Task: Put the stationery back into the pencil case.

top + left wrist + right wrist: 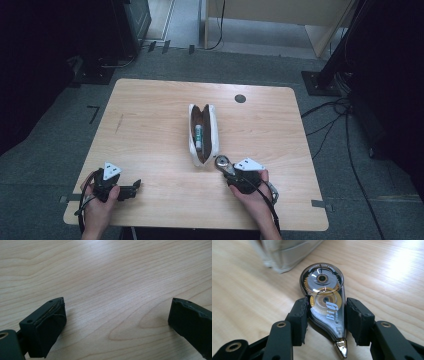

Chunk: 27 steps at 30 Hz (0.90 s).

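The high view looks forward and down on the whole desk from above its near edge. Each gripper view sits low and close over the wood; the right one faces the pouch, shared with the high view.

1. Your table: light wood, rounded corners, with a dark round grommet near the far edge.
2. An open white pouch lies mid-table; a green-and-white tube sits inside it.
3. Faint dark scuff at left.
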{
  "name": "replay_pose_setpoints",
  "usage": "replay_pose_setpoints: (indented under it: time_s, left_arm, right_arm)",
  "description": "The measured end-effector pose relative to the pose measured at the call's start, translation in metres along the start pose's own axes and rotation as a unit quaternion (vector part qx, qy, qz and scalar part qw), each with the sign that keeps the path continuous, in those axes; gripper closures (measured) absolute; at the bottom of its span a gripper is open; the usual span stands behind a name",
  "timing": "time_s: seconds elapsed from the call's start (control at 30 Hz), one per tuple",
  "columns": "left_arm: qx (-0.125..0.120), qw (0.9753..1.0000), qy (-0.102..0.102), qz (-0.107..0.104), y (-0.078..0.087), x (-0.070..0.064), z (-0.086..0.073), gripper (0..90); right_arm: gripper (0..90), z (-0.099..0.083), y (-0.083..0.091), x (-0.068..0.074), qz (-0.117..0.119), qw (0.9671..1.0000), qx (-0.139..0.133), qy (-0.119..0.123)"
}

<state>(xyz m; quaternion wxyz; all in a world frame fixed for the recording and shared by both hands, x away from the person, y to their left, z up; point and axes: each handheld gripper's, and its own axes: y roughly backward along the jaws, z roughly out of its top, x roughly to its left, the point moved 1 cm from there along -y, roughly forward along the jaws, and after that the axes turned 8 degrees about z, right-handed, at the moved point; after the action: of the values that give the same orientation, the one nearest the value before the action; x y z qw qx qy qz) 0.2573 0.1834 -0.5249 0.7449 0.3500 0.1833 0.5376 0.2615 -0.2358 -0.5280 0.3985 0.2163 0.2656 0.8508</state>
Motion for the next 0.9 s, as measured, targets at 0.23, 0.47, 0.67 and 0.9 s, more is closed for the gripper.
replay_pose_setpoints:
  time_s: [0.23,0.47,0.67,0.9]
  left_arm:
    - [-0.015,0.9991,0.001,-0.039,-0.002,-0.012,0.011,1.9]
    - [-0.022,0.9954,-0.020,-0.091,-0.008,-0.038,0.024,1.9]
    - [-0.023,0.9923,-0.041,-0.115,-0.012,-0.059,0.032,1.9]
    - [-0.031,0.9898,-0.046,-0.131,-0.017,-0.071,0.045,1.9]
  right_arm:
    - [54.4,0.001,0.001,0.009,0.033,0.9990,0.003,0.031]
    - [61.7,0.001,-0.001,0.017,0.052,0.9979,-0.001,0.040]
    - [60.9,0.002,-0.001,0.017,0.040,0.9986,-0.006,0.035]
    - [57.2,0.002,0.000,0.007,0.019,0.9996,-0.005,0.018]
